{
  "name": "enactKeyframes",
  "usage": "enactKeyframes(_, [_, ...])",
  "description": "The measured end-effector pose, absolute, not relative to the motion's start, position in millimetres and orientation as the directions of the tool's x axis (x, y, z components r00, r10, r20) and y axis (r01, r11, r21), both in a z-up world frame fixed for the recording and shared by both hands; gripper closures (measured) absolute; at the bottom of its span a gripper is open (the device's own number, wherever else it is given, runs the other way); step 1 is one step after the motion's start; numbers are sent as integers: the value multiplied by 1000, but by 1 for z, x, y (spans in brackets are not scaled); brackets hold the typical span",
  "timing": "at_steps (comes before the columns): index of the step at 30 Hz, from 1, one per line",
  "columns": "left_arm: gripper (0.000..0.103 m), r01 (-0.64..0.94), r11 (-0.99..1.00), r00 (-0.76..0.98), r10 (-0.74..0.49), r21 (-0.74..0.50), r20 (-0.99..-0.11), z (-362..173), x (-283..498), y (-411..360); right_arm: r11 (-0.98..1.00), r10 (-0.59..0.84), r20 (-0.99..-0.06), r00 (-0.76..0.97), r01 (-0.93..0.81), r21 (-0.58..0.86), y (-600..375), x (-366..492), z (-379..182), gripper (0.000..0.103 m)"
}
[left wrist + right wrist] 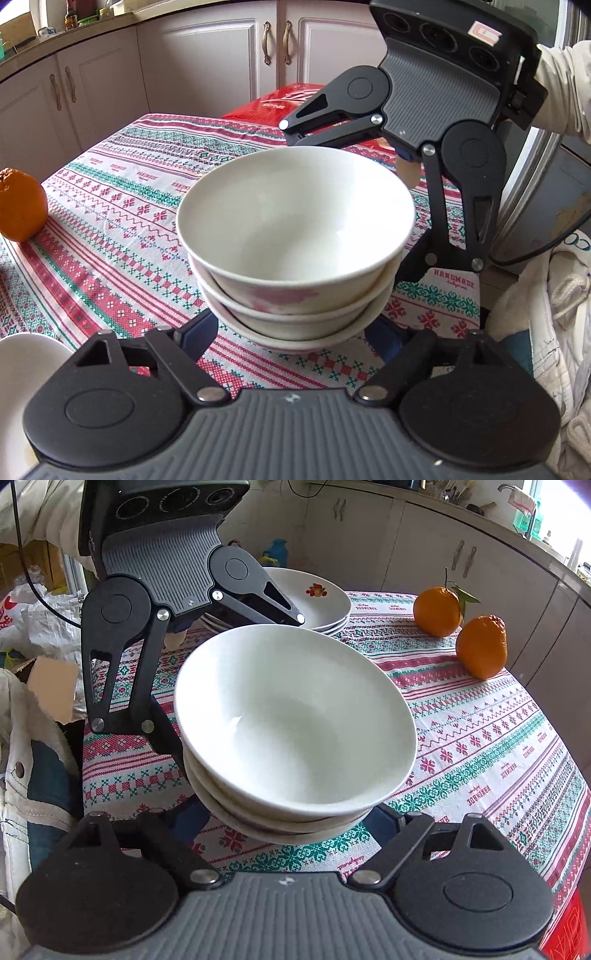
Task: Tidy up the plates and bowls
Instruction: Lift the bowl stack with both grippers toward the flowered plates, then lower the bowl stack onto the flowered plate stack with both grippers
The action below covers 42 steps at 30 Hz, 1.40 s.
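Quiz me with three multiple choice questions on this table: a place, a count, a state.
1. Where is the plate stack?
A on the tablecloth beyond the bowls
B on the floor
C on the counter
2. How many oranges lie on the tablecloth?
A one
B two
C four
3. The top bowl is:
A empty
B full of rice
C upside down
1 A, it sits behind the bowls; 2 B, two show in the right wrist view; 3 A, its white inside is bare.

3 bowls (295,720), 3 plates (317,594), 2 oranges (437,611).
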<state>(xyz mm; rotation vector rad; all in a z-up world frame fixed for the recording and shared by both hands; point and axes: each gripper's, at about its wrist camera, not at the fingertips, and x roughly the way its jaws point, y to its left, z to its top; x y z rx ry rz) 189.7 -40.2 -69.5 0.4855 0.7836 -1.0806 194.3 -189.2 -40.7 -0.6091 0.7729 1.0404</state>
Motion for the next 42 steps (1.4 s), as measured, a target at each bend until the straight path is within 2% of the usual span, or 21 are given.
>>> enactKeyframes(24, [21,926,377,225,-613,-30,-757,-63,188,-31,387,507,-815,281,-919,-76,-180,192,-29,13])
enactKeyframes(34, [21,896,444,318,-615,16,-722,-28,180,13,326,537,-788,302,-935,-137,-141,196,6,13])
enactKeyframes(42, [20,832,549,430,-555,75,-712,-10,186,66,226,573,-770,280,-957,-180,-83,224,19,13])
